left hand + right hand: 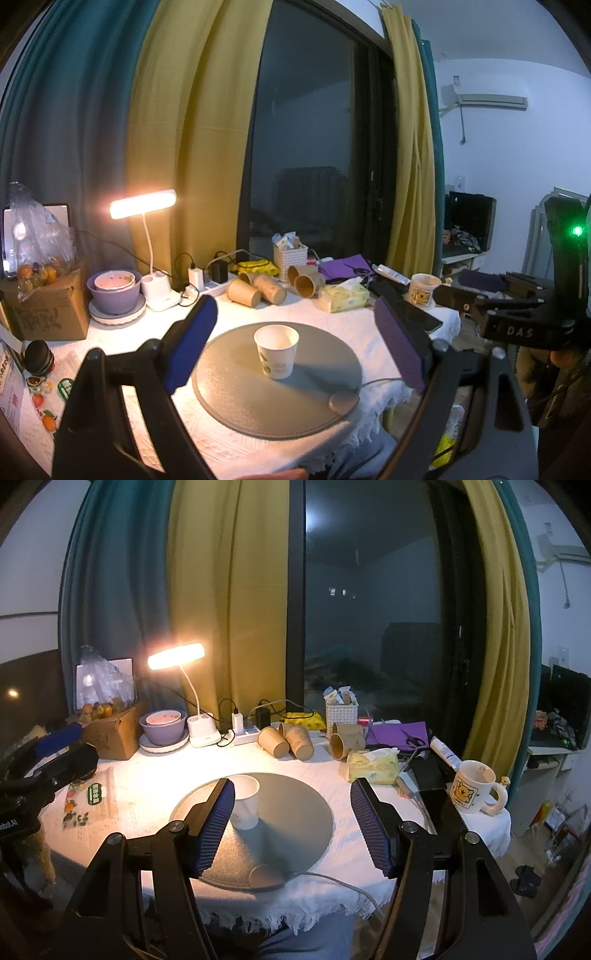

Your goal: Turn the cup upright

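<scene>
On the round grey mat (236,398): a white paper cup (276,350) stands with its open mouth up, near the middle, touching nothing else.
Cup position: upright already, so I judge that the flip itself is done.
Left gripper (295,343): the two blue pads are wide apart and hold nothing; the cup shows between them but further away, not touching.
Right gripper (291,823): also spread wide and empty; its left pad (214,827) overlaps the cup in the right wrist view, but I cannot tell if it touches or is only in front.
Step in hand: most likely the end of the task, with both tools away from the cup.
Next move: probably only to draw both grippers back without knocking the light cup; if a check is wanted, look that it stands flat on the mat.
Behind: several brown paper cups (255,290) lie on their sides near the lit desk lamp (142,203).
Table (122,343): covered with a white cloth.
</scene>
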{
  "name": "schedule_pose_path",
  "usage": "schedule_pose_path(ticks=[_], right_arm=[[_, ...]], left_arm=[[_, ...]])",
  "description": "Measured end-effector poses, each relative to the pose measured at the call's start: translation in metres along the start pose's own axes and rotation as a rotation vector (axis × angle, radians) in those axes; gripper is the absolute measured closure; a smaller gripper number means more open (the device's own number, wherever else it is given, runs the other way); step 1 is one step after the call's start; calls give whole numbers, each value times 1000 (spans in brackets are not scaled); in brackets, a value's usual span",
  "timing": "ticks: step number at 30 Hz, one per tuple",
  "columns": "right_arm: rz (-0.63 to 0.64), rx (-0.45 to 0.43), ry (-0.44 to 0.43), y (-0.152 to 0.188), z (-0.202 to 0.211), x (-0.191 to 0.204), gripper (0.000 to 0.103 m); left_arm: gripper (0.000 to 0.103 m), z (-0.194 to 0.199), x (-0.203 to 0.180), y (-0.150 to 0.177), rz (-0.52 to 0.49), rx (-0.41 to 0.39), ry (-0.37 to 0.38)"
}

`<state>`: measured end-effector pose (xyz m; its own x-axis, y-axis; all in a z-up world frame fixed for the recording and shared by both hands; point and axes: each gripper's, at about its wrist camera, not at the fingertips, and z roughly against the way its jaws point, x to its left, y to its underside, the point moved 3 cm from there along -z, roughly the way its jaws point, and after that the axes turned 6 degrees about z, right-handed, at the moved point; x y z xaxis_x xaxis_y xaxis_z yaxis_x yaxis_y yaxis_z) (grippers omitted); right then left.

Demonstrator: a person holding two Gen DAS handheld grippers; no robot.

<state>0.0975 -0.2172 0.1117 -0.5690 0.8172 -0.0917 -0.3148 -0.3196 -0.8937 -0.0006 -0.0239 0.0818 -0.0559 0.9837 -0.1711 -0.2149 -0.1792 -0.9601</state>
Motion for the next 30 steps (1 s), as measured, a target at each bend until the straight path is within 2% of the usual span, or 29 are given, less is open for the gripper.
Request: schedule_pose_path(ticks=[30], right_arm=[[13,12,-9,1,0,8,35]], left_arm=[[15,3,-3,3,4,5,1]])
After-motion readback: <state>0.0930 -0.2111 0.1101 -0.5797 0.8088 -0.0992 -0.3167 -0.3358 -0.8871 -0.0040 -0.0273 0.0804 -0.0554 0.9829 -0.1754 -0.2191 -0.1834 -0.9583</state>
